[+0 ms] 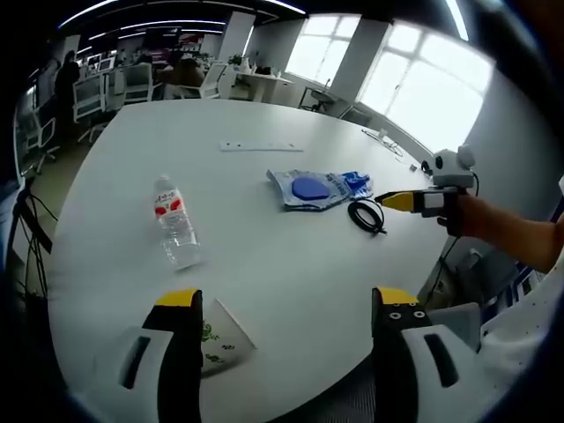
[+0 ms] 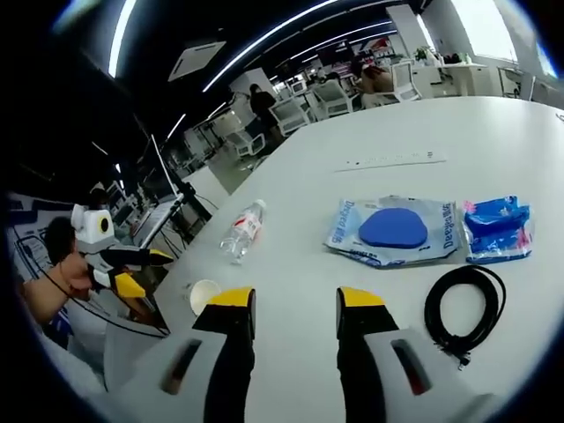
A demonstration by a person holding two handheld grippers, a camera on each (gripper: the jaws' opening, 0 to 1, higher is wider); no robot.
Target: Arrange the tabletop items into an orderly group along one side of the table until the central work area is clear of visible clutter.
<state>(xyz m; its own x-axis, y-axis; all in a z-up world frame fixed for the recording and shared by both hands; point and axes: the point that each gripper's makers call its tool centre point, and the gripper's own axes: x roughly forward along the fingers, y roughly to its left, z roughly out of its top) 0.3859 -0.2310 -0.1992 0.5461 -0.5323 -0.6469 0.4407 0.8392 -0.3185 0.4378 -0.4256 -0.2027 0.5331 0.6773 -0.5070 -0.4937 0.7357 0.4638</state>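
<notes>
Left gripper: jaws spread wide, nothing between them, held above the near edge of the white tabletop. Just beyond its left jaw a white packet with green print lies flat on the near edge. Farther in, toward the left side of the tabletop, a clear water bottle with a red label lies on its side. Right gripper: jaws parted, a bare gap between them, nothing gripped, held over the tabletop edge. In the left gripper view this gripper enters from the right, held in a person's hand, its yellow tips close to the coiled black cable near the right edge; whether they touch it cannot be told. In the right gripper view the cable lies to the right of the jaws. Beyond it, toward the tabletop centre, a clear plastic bag holding a blue round item lies flat, and a smaller blue package sits touching its right side. A white power strip lies farther across the tabletop, well apart from the rest. A small white round object sits at the tabletop edge left of the right gripper's jaws.
</notes>
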